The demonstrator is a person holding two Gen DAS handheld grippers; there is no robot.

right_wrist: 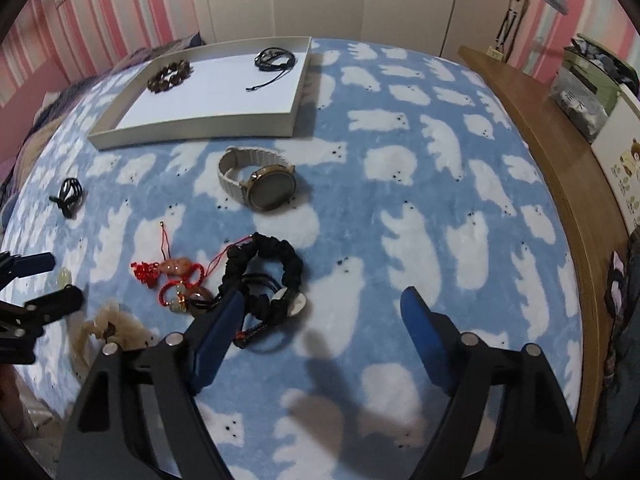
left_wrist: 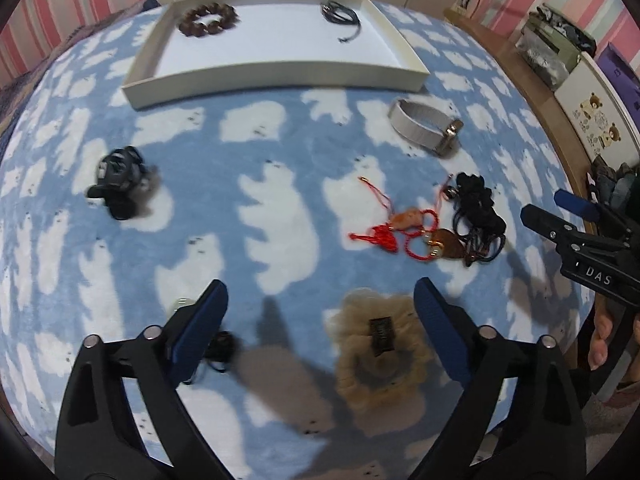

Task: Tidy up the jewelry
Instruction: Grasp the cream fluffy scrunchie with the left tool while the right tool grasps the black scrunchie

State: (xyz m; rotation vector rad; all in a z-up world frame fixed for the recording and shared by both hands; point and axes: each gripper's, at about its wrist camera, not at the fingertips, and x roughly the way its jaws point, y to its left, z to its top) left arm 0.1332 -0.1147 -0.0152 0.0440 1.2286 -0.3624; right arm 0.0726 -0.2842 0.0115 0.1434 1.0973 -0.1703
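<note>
Both open: left hand-held gripper [left_wrist: 320,312] straddles the fluffy beige scrunchie [left_wrist: 378,356]; right hand-held gripper [right_wrist: 324,316] risks snagging tangled red cords [right_wrist: 176,280] beside the black scrunchie [right_wrist: 266,272].

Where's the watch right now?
The watch lies on the polar-bear blanket, just in front of the white tray near its right corner. In the right wrist view it sits centre-left, beyond the black scrunchie.

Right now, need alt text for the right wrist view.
Open right hand-held gripper points down at a blue blanket, nothing between its fingers; a black scrunchie lies by the left finger. Beyond are a watch and a white tray holding a bead bracelet and a black cord.
</note>
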